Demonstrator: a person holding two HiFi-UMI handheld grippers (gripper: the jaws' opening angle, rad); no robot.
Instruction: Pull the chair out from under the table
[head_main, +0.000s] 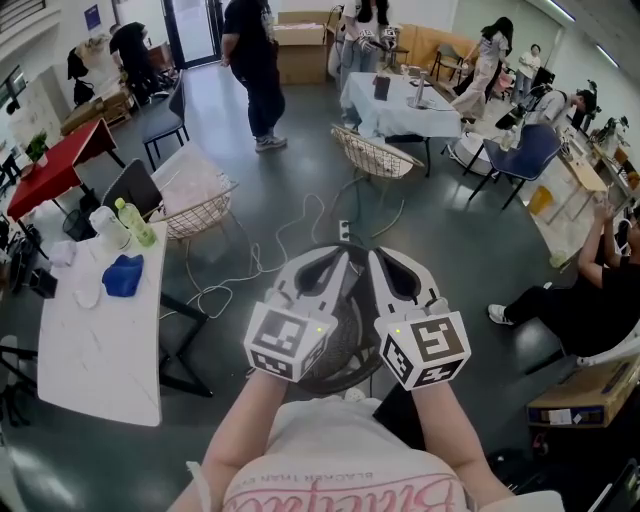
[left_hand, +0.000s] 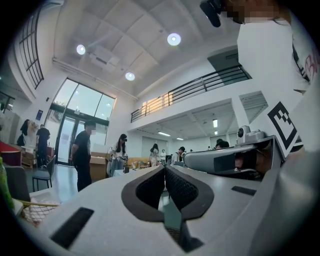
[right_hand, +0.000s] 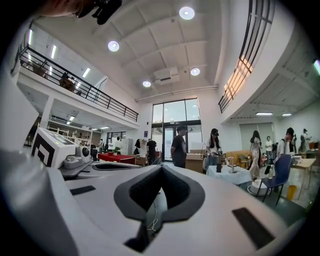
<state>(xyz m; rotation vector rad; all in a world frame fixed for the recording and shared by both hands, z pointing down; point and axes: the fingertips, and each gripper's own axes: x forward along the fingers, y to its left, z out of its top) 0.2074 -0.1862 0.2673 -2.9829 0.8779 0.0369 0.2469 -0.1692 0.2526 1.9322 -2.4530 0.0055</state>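
A wire chair (head_main: 195, 200) with a pale cushion stands at the far end of the white table (head_main: 100, 350) on the left; a strip of its wire rim (left_hand: 30, 210) shows in the left gripper view. A second wire chair (head_main: 375, 155) stands by the cloth-covered table (head_main: 400, 105) farther off. My left gripper (head_main: 345, 252) and right gripper (head_main: 376, 252) are held side by side in front of me, pointing level into the room, away from both chairs. Both are shut with nothing between the pads (left_hand: 172, 187), (right_hand: 172, 187). A dark round seat (head_main: 340, 350) lies below them.
Cables and a power strip (head_main: 343, 232) lie on the grey floor ahead. A green bottle (head_main: 135, 222) and a blue cloth (head_main: 122, 275) rest on the white table. A red table (head_main: 55, 170), a blue chair (head_main: 525, 155), a cardboard box (head_main: 585, 395) and several people surround the area.
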